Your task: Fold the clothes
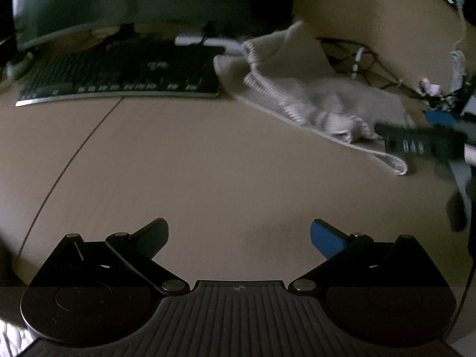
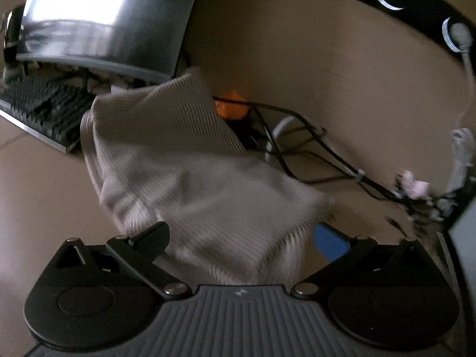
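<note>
A beige ribbed knit garment (image 1: pixel 300 89) lies crumpled on the tan table at the right, beside the keyboard. My left gripper (image 1: pixel 239 238) is open and empty, low over bare table, well short of the garment. The right gripper's body (image 1: pixel 416 142) shows at the garment's near right edge. In the right wrist view the garment (image 2: pixel 190 172) fills the middle, draped and lifted toward the camera. My right gripper (image 2: pixel 242 239) has its jaws wide apart with the cloth lying between them; the fingers do not pinch it.
A black keyboard (image 1: pixel 125 74) and a monitor (image 1: pixel 74 3) stand at the back left. Tangled black and white cables (image 2: pixel 300 145) and an orange object (image 2: pixel 232 107) lie behind the garment. A wall with sockets (image 2: pixel 455 35) rises at the right.
</note>
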Demonstrator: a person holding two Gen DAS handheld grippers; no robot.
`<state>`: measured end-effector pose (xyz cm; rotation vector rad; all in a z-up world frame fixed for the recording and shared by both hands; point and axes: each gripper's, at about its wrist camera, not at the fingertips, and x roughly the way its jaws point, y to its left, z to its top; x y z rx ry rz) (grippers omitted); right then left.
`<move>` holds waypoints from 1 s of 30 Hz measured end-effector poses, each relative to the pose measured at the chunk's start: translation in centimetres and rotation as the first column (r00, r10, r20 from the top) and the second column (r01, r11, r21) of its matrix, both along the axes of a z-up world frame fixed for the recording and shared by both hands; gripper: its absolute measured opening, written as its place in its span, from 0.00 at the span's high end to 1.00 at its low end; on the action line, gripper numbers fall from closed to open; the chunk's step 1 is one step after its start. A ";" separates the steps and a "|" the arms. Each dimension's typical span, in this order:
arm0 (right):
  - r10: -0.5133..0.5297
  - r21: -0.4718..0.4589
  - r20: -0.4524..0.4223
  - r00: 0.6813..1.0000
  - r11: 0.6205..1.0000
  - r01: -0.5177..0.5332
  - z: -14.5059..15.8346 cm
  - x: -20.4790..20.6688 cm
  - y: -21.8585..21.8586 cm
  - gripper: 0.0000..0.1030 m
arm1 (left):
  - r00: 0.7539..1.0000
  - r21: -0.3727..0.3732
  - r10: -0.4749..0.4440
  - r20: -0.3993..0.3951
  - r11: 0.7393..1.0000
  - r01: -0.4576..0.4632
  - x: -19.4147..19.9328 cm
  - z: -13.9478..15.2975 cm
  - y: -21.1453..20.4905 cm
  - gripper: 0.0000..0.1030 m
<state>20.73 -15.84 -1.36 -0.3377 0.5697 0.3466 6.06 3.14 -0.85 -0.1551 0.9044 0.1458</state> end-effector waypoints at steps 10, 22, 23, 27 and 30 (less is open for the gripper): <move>0.215 0.165 -0.264 0.940 0.970 -0.176 -2.1 6.5 0.7 0.00 | 1.000 -0.017 -0.010 0.006 1.000 0.010 2.4 0.2 -1.8 0.00; 0.260 0.071 -0.299 0.918 0.966 -0.250 -1.2 -0.2 -9.4 0.00 | 0.965 -0.134 -0.229 0.129 0.960 0.245 5.6 1.8 -4.6 0.00; 0.274 0.081 -0.289 0.917 0.962 -0.262 -0.7 -0.9 -9.5 0.00 | 0.964 -0.121 -0.234 0.130 0.961 0.249 6.1 1.9 -5.0 0.00; 0.341 0.068 -0.255 0.905 0.940 -0.335 0.5 -3.3 -8.8 0.00 | 0.971 -0.115 -0.204 0.126 0.969 0.219 8.1 2.1 -5.2 0.00; 0.335 -0.069 -0.233 0.913 0.931 -0.359 -0.9 -4.0 -6.4 0.00 | 0.975 -0.116 -0.182 0.127 0.974 0.196 8.4 2.4 -4.8 0.00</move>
